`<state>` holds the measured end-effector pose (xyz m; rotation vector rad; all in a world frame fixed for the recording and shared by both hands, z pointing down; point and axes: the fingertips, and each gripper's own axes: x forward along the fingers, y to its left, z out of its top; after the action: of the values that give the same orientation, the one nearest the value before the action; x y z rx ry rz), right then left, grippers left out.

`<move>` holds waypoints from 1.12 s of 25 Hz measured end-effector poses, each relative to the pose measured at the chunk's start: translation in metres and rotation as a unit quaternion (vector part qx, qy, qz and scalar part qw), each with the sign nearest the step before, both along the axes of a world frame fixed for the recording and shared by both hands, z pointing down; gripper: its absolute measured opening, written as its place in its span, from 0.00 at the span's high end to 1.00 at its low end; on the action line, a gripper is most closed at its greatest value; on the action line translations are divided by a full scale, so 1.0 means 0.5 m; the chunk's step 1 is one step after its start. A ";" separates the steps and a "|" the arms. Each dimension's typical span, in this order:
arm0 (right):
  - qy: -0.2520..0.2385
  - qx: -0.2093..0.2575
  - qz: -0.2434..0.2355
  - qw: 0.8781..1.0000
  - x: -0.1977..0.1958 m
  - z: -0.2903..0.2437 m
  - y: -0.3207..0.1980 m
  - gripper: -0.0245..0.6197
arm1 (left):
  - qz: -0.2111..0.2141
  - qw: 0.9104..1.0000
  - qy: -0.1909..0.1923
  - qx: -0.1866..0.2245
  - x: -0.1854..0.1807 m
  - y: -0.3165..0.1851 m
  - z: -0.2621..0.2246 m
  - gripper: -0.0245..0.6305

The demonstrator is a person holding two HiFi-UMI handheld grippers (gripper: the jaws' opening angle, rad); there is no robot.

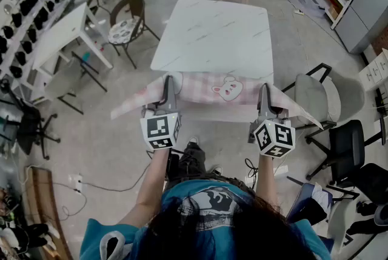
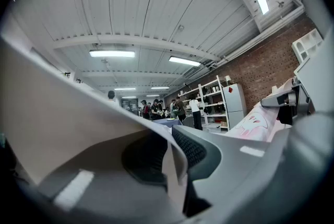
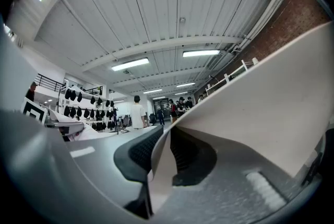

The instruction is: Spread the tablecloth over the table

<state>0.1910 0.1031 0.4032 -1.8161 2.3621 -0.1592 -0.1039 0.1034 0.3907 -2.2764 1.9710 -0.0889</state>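
The tablecloth (image 1: 213, 88) is stretched between both grippers, its long axis running left to right at the near edge of the table (image 1: 212, 34). The bare tabletop lies straight ahead, and neither hand is nearer to it. The left gripper (image 1: 169, 90) and right gripper (image 1: 264, 97) each pinch a cloth edge, jaws nearly together.

Teal graphic T-shirt (image 1: 209, 203); grey marker-cubed left gripper (image 1: 169, 82), right gripper (image 1: 265, 90)
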 end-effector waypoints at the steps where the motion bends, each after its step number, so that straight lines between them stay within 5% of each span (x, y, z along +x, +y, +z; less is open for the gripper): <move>1: -0.001 0.000 -0.001 1.000 0.001 0.000 0.001 0.89 | 0.000 1.000 0.000 0.000 0.001 0.001 0.001 0.89; 17: -0.031 0.000 0.013 0.999 0.035 -0.011 0.012 0.90 | 0.029 1.000 0.000 -0.001 0.031 0.005 -0.010 0.89; 28: -0.012 0.062 0.011 0.998 0.090 -0.131 0.013 0.90 | 0.069 0.995 -0.034 0.057 0.098 -0.024 -0.133 0.89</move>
<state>0.2360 0.1095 0.3375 -1.7728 2.2810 -0.0305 -0.0550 0.0912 0.3243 -2.2968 1.7338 -0.0398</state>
